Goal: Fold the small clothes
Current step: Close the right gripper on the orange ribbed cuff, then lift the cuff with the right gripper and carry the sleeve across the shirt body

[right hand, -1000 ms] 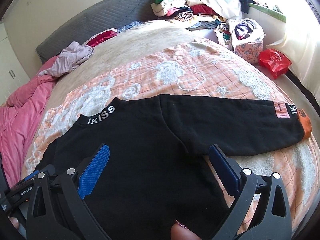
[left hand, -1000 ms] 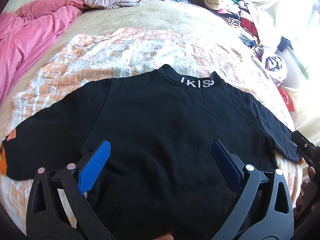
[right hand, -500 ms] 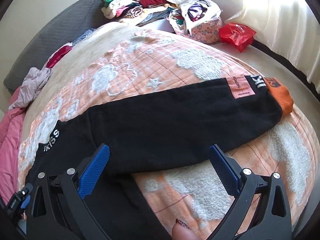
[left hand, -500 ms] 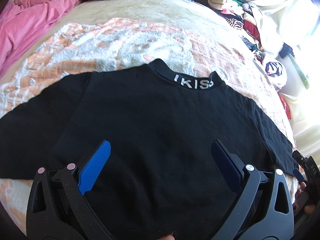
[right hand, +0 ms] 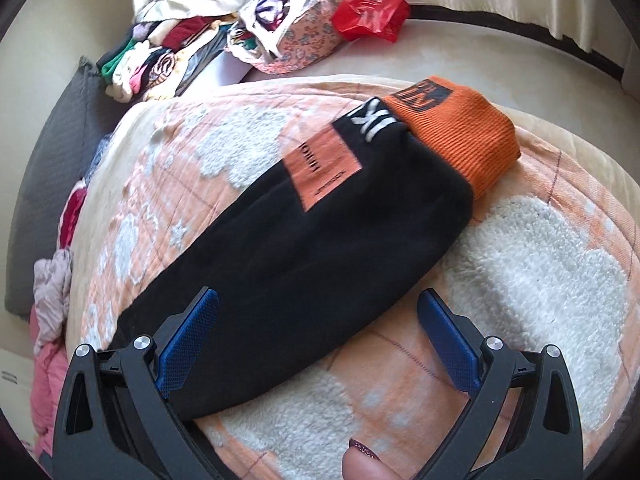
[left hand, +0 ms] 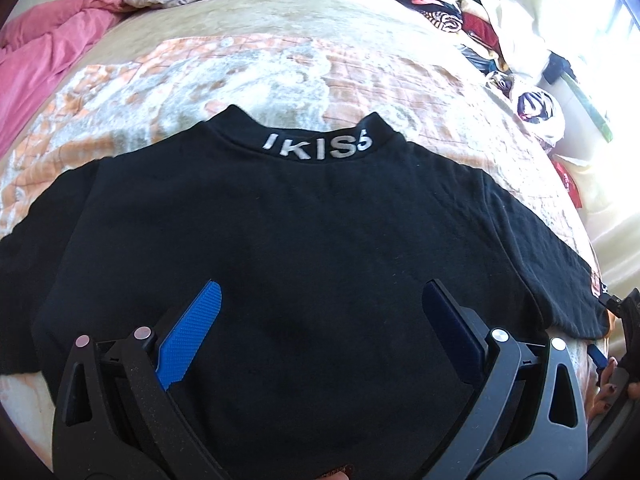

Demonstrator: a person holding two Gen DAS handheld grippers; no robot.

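Black sweatshirt [left hand: 304,240], spread flat on the quilted bed [left hand: 248,76], collar away, not folded yet. Right sleeve [right hand: 304,248] running long from just ahead of the right gripper [right hand: 318,326] up and away to the orange cuff [right hand: 460,136], so probably the nearer one for that fold. Left gripper [left hand: 320,316] over the body. Both spread wide, pinching nothing.

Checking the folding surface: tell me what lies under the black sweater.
The black sweater lies flat on an orange-and-white blanket, which shows all around it. Whatever lies directly beneath the body is covered.
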